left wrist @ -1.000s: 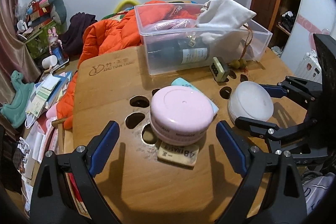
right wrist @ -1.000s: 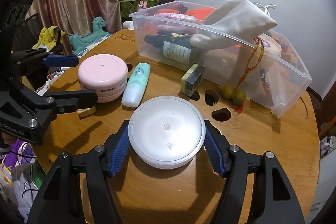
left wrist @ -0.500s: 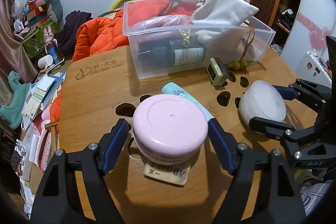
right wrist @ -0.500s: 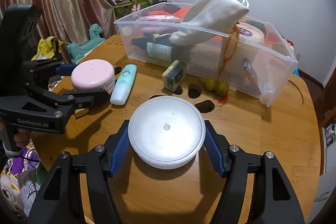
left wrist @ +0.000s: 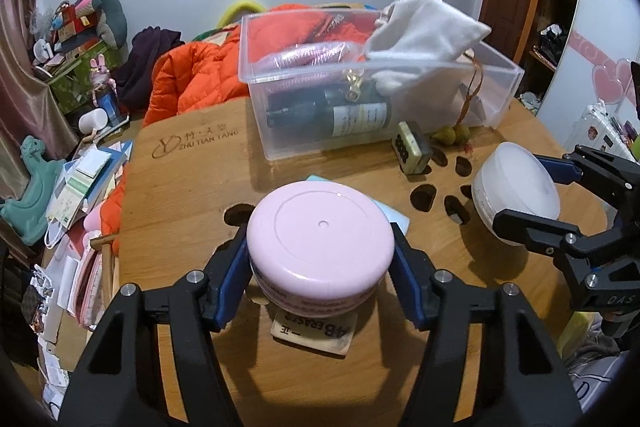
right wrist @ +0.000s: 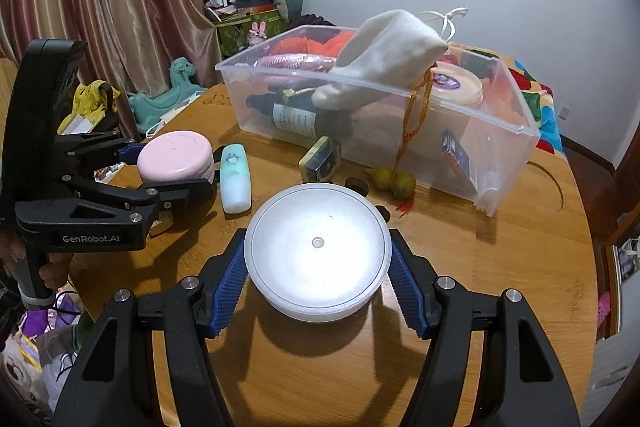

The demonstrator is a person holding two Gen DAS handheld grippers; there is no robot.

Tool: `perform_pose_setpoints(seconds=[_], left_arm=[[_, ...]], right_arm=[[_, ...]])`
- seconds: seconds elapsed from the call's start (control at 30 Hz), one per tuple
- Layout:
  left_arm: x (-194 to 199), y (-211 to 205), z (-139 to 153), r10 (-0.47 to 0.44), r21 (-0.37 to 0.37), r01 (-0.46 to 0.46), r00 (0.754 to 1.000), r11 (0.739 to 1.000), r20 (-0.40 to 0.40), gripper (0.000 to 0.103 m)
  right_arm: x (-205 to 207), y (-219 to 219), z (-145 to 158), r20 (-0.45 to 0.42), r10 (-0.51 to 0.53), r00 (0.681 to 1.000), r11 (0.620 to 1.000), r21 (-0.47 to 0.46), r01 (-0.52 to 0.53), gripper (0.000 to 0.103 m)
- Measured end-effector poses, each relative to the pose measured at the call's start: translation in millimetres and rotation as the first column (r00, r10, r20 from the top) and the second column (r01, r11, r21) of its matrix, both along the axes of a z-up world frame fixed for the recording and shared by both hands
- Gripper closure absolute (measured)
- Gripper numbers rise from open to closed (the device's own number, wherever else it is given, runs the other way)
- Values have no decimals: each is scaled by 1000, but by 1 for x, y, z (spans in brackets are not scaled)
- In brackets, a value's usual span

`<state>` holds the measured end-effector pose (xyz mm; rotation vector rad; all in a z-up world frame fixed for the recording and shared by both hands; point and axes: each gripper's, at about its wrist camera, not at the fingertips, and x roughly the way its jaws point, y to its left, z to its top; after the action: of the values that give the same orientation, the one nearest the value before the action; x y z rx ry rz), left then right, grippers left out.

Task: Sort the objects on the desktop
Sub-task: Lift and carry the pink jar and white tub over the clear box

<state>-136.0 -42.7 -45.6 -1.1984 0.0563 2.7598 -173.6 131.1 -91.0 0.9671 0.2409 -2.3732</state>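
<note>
A pink round jar [left wrist: 320, 231] sits between my left gripper's [left wrist: 318, 239] blue pads. The jaws are closing and both pads touch the jar's sides. A tan eraser [left wrist: 316, 333] lies just under and in front of it. My right gripper [right wrist: 318, 243] is shut on a white round jar [right wrist: 318, 259], held a little above the wooden table [right wrist: 460, 307] with its shadow below. In the right wrist view the left gripper [right wrist: 168, 169] and pink jar [right wrist: 174, 155] are at the left. In the left wrist view the right gripper [left wrist: 520, 189] holds the white jar [left wrist: 516, 195] at the right.
A clear plastic bin [right wrist: 504, 155] stands at the back of the table, holding a dark bottle, a white pouch and other items. In front of it lie a teal tube [right wrist: 236, 179], a small block [left wrist: 412, 147] and a gourd pendant [right wrist: 392, 181]. Dark holes pierce the tabletop.
My left gripper's jaws have closed in from wide apart until they touch the pink jar. The right gripper has shifted slightly with the white jar still in it.
</note>
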Motion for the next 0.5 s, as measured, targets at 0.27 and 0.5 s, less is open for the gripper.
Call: perform_pose_setpoints(seconds=[0.27, 0.5], left_arm=[[7, 7, 18, 23, -37, -26, 997, 999, -77, 40], [6, 13, 34, 16, -11, -18, 993, 1000, -119, 40]], right_arm=[[-2, 9, 14, -28, -15, 999, 1000, -16, 15, 41], [-5, 19, 31, -70, -27, 997, 999, -21, 25, 41]])
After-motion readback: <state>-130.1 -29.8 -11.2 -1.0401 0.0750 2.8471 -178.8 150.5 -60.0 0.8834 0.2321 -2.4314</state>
